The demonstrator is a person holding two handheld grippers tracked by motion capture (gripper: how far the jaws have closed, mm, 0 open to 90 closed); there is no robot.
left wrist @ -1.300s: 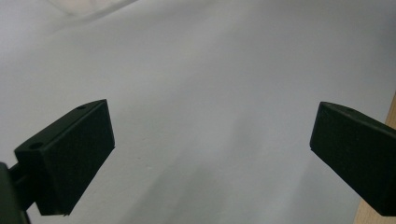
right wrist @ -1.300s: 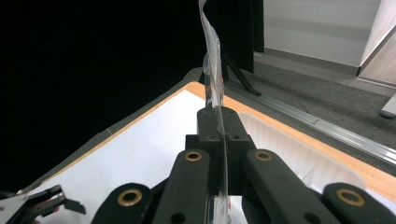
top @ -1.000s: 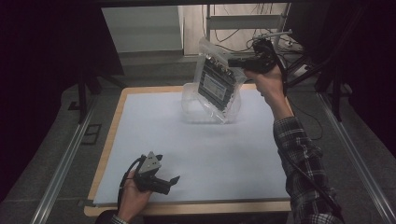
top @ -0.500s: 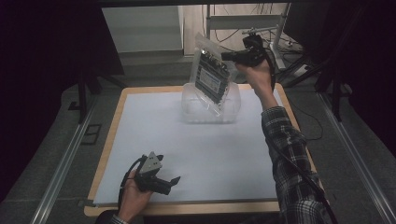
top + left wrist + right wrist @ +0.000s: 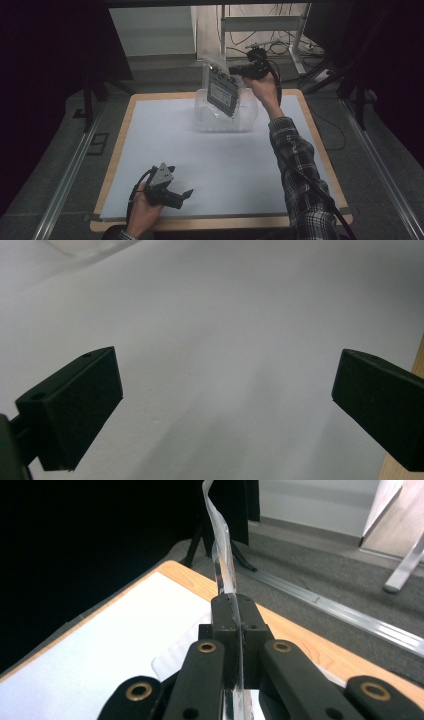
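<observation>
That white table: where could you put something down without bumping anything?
The white sheet is bare across its middle and left, between the clear tub at the back and the left gripper near the front edge. The back is crowded: the right gripper holds a bagged card over the tub.

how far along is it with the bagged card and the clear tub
Done: the right gripper is shut on the edge of the clear bag with the circuit card inside, and has it lifted off the table. In hand: the bag hangs over the clear plastic tub at the far edge, apparently on its way in. Left: lowering it in and letting go. The left gripper rests open near the front edge.
</observation>
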